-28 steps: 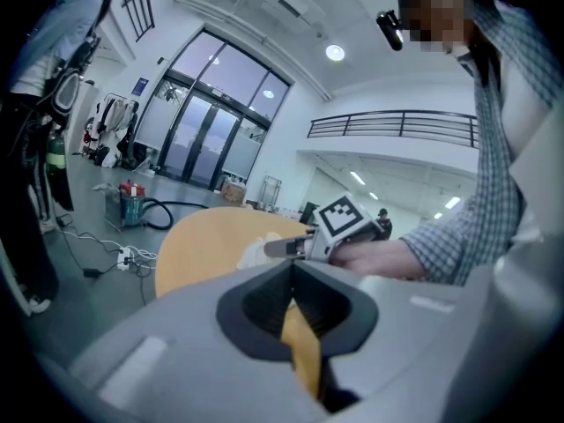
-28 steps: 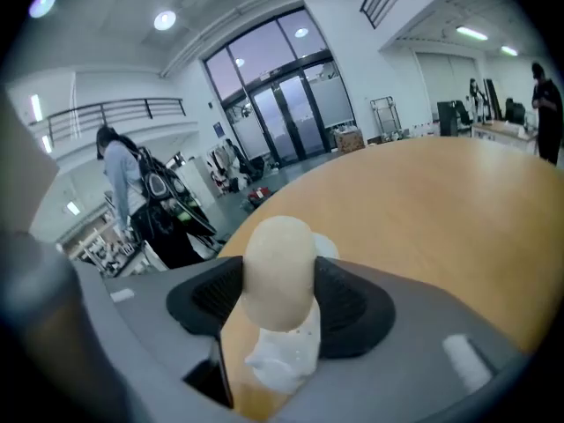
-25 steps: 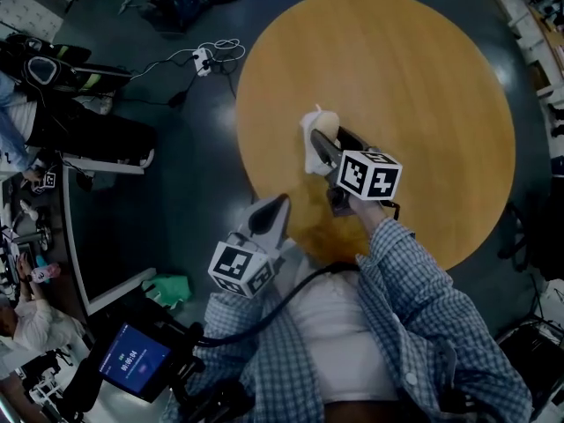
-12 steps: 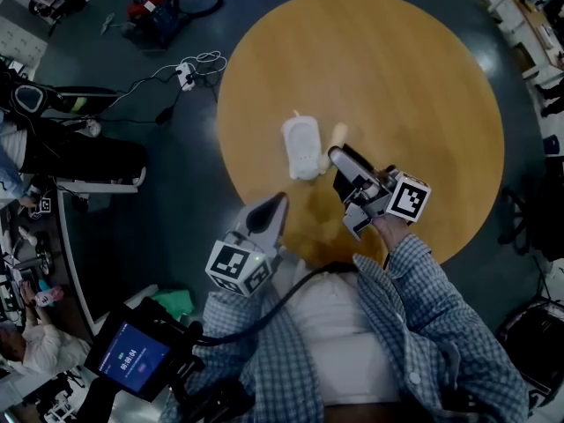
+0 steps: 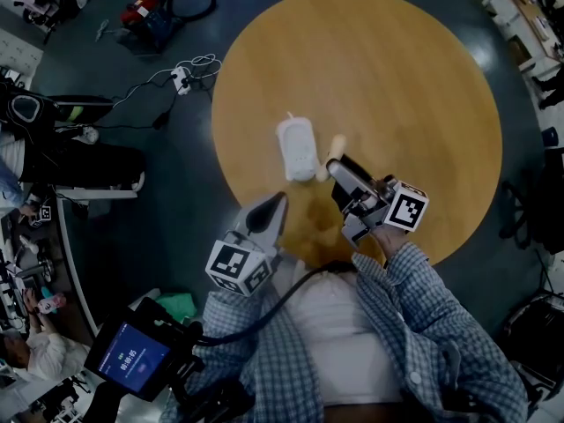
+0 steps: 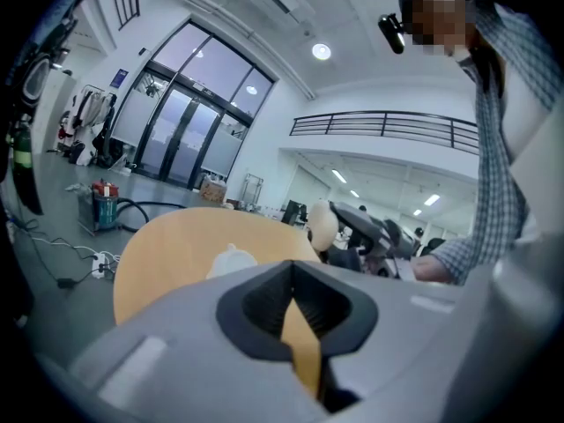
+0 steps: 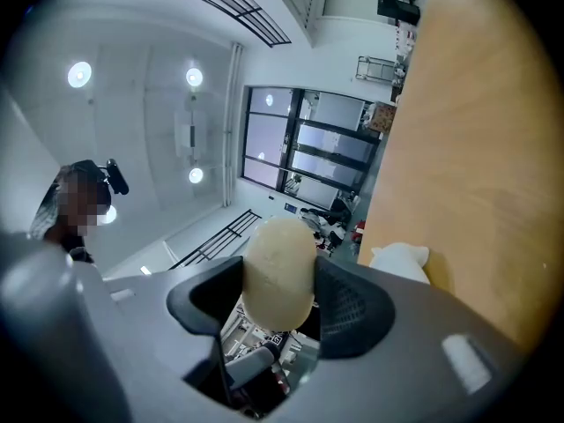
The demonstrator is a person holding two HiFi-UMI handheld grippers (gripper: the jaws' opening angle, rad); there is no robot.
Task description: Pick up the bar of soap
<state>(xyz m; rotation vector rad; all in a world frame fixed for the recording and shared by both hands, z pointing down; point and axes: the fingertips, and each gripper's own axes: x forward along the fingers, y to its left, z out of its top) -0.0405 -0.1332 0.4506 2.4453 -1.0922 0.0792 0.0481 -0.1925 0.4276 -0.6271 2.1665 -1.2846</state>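
The bar of soap [image 5: 336, 144] is a cream oval, and my right gripper [image 5: 334, 160] is shut on it, holding it above the round wooden table [image 5: 397, 77]. In the right gripper view the soap [image 7: 278, 271] stands on end between the two dark pads. The white soap dish [image 5: 298, 148] lies on the table just left of the soap, apart from it, and it is bare. My left gripper [image 5: 275, 204] hangs over the table's near edge, shut and holding nothing. In the left gripper view the soap [image 6: 322, 226] shows beyond the dish [image 6: 231, 259].
A power strip with cables [image 5: 182, 79] and a red machine [image 5: 143, 13] lie on the dark floor to the table's left. A lit tablet [image 5: 132, 359] sits at the lower left. Desks and chairs line both side edges of the head view.
My right gripper has carried the soap off the dish, to the right and toward me, leaving the dish bare. The left gripper has held its place.
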